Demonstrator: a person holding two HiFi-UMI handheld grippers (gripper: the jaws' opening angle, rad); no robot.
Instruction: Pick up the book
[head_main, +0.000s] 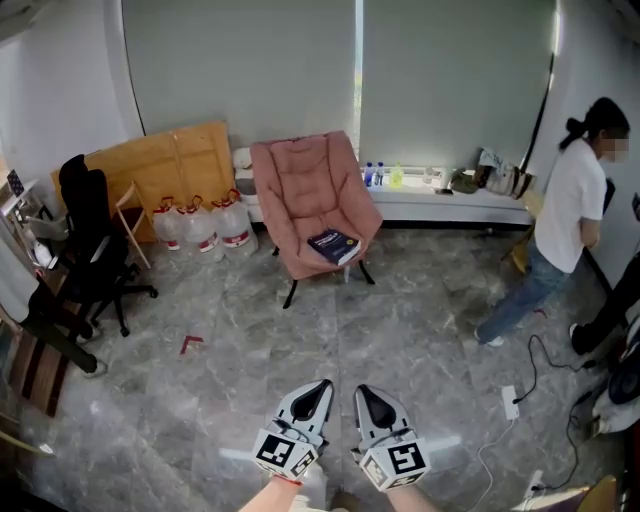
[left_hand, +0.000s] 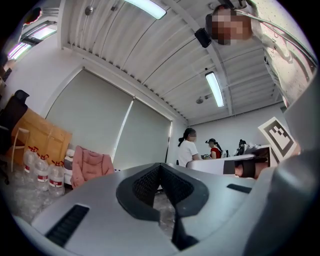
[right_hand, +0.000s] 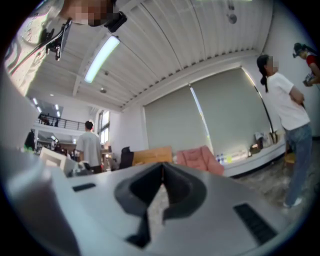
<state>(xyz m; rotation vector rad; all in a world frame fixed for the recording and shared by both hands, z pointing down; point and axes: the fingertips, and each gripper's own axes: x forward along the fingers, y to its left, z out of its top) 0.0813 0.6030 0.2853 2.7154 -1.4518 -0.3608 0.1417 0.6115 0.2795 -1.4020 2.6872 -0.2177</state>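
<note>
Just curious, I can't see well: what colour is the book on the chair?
The book is dark blue, clearest in the head view.

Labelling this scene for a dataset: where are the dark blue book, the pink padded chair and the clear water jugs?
dark blue book (head_main: 334, 244), head view, cover centre.
pink padded chair (head_main: 303, 180), head view, backrest.
clear water jugs (head_main: 200, 232), head view, middle jug's body.

Floor (head_main: 420, 330) looks like grey marble-pattern tile with a slight shine. The armchair (head_main: 305, 185) is soft pink quilted cloth, and the book (head_main: 334, 245) has a smooth dark blue cover. Boards (head_main: 170, 160) are pale wood, jugs (head_main: 200, 228) clear plastic. Left gripper (head_main: 320, 388) and right gripper (head_main: 362, 393): matt grey plastic, black ribbed pads.
</note>
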